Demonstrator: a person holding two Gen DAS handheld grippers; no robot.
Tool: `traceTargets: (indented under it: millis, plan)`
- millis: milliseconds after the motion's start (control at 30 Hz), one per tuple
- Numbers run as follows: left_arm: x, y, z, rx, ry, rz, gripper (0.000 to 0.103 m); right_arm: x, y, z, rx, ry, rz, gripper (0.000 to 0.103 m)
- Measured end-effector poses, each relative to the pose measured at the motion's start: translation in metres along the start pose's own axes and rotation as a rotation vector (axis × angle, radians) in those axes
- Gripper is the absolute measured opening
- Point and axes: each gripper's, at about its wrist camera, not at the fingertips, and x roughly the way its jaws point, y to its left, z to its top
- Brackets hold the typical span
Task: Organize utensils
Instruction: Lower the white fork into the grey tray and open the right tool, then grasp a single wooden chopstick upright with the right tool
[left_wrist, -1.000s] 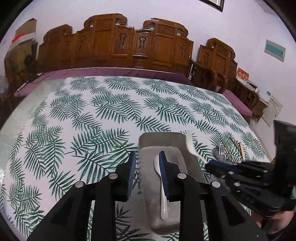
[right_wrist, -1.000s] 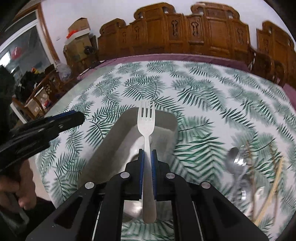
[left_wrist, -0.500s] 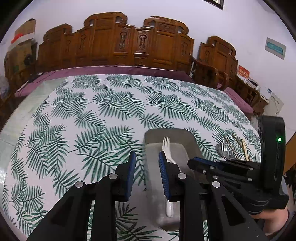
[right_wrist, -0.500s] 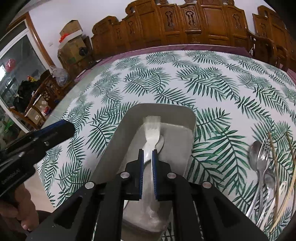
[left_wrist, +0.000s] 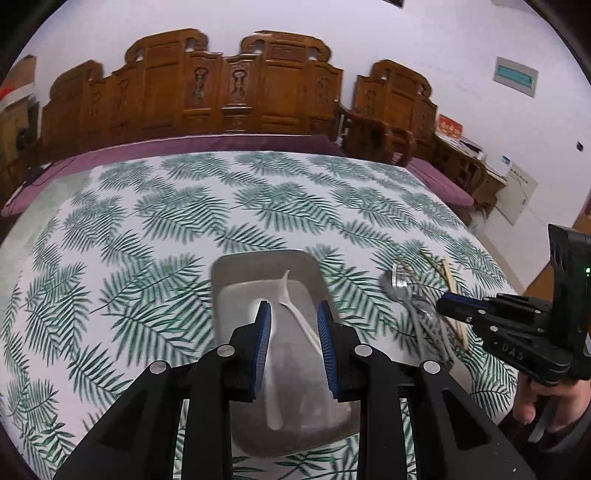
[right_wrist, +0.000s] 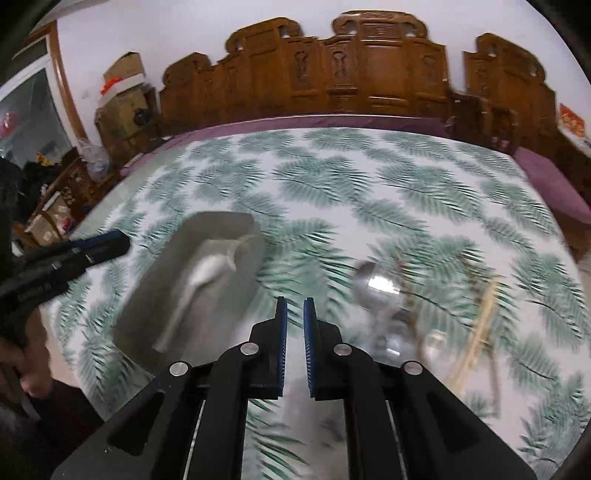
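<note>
Both views come from fisheye cameras mounted on hand-held grippers, each looking forward and down along its own two fingers at a table under a leaf-print cloth (left_wrist: 155, 221). The left wrist camera sits close above the grey tray (left_wrist: 255, 262), which fills its lower centre, and faces the carved wooden chairs (left_wrist: 229, 88) along the far wall. The right wrist camera hangs further right, over bare cloth between the tray (right_wrist: 218, 225) and the loose cutlery (right_wrist: 373, 284), facing the same chairs. Both views take in the tray, the cutlery pile, the cloth and the chairs, and each catches the other gripper at its edge.
</note>
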Motion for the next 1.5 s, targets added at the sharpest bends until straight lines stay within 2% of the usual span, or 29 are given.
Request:
traceTargets:
  millis: [133,200,333,400,433,467,500,700,1200,1233,1300,1500]
  plan:
    - [0.001,-0.017,0.0,0.024,-0.003,-0.027,0.025,-0.011,-0.029,-0.015,0.0,0.007,-0.079,0.011]
    - [0.001,-0.023,-0.001,0.033,-0.004,-0.036,0.031,-0.015,-0.043,-0.021,0.01,0.009,-0.104,0.011]
    - [0.005,-0.037,-0.002,0.05,-0.001,-0.053,0.032,-0.017,-0.064,-0.03,0.012,0.011,-0.151,0.011]
    - [0.009,-0.043,-0.002,0.055,0.008,-0.06,0.034,-0.014,-0.074,-0.033,0.02,0.02,-0.16,0.011]
    - [0.011,-0.047,-0.003,0.059,0.012,-0.063,0.038,-0.012,-0.078,-0.035,0.021,0.023,-0.164,0.012]
    - [0.012,-0.049,-0.003,0.06,0.012,-0.065,0.05,-0.01,-0.081,-0.036,0.023,0.026,-0.165,0.014]
    - [0.014,-0.053,-0.003,0.065,0.009,-0.071,0.053,-0.008,-0.084,-0.037,0.028,0.03,-0.164,0.014]
    - [0.026,-0.072,-0.005,0.095,0.026,-0.069,0.058,0.014,-0.086,-0.039,-0.004,0.068,-0.137,0.015]
    - [0.046,-0.1,-0.016,0.139,0.06,-0.068,0.058,0.045,-0.088,-0.052,-0.028,0.164,-0.107,0.015]
    - [0.047,-0.101,-0.017,0.142,0.062,-0.067,0.058,0.046,-0.088,-0.052,-0.03,0.166,-0.105,0.015]
    - [0.05,-0.104,-0.02,0.149,0.07,-0.066,0.058,0.047,-0.088,-0.052,-0.03,0.163,-0.101,0.007]
    - [0.057,-0.114,-0.026,0.166,0.091,-0.071,0.058,0.039,-0.093,-0.046,-0.021,0.118,-0.107,0.006]
